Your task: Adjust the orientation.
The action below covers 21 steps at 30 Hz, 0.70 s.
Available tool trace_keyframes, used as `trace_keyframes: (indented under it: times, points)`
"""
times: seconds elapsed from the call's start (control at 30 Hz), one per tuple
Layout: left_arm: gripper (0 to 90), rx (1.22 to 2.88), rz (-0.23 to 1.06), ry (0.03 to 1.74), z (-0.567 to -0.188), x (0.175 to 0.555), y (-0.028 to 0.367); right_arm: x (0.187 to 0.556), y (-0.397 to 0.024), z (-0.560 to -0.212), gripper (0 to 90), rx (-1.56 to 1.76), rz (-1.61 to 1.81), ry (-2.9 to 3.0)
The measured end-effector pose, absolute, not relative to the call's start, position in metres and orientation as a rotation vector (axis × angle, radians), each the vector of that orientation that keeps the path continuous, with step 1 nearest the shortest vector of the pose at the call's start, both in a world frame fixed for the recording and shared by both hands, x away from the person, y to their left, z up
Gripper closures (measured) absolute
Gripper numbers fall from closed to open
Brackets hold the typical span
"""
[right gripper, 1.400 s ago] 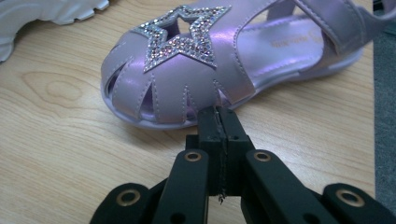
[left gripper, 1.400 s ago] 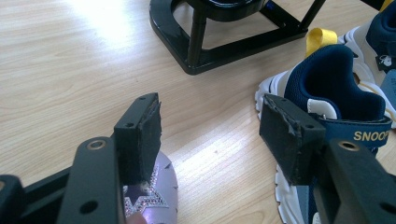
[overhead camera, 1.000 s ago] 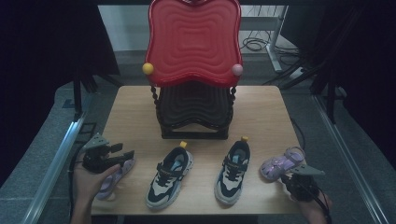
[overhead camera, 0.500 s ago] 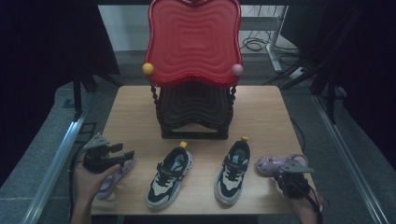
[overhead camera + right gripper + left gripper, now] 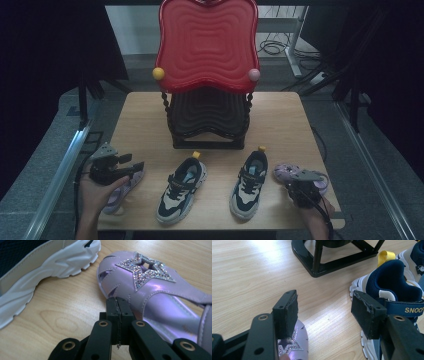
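While the right tool (image 5: 117, 305) had its jaws pressed together with nothing between them, its tip rested against the side of the right purple sandal (image 5: 155, 292) at the table's (image 5: 140, 125) near right edge, seemingly to nudge it rather than lift it. At the near left, the left tool (image 5: 324, 312) stood open over the other purple sandal (image 5: 294, 345), gripping nothing, likely poised to grasp. Between them sat two sneakers (image 5: 181, 189), before the black-and-red rack (image 5: 207, 120).

Glossy lilac sandal (image 5: 160, 302) with glittering star; matt wood-grain tabletop (image 5: 62, 315); smooth white rubber sole on sneaker (image 5: 37, 272); shiny black stand (image 5: 332, 260).
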<state>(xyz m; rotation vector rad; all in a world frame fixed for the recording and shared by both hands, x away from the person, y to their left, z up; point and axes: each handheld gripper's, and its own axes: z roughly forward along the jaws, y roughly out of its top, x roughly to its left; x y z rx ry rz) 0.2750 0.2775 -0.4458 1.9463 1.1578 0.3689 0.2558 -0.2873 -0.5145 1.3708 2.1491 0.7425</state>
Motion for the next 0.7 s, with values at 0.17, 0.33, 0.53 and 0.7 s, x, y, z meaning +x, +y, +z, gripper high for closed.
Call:
trace_keyframes:
  times: [0.17, 0.33, 0.53, 0.7]
  points:
    - [38.8, 1.955, 0.364, 1.151, -0.447, 0.276, 0.277, 0.26, -0.279, -0.514, 89.8, 1.361, 0.725, 2.131]
    - [38.7, 1.953, 0.365, 1.154, -0.447, 0.276, 0.277, 0.265, -0.274, -0.515, 89.8, 1.359, 0.704, 2.109]
    - [38.6, 1.958, 0.357, 1.16, -0.449, 0.277, 0.277, 0.274, -0.264, -0.513, 89.7, 1.338, 0.665, 2.106]
    - [38.6, 1.962, 0.354, 1.157, -0.45, 0.277, 0.276, 0.277, -0.261, -0.512, 89.7, 1.329, 0.651, 2.093]
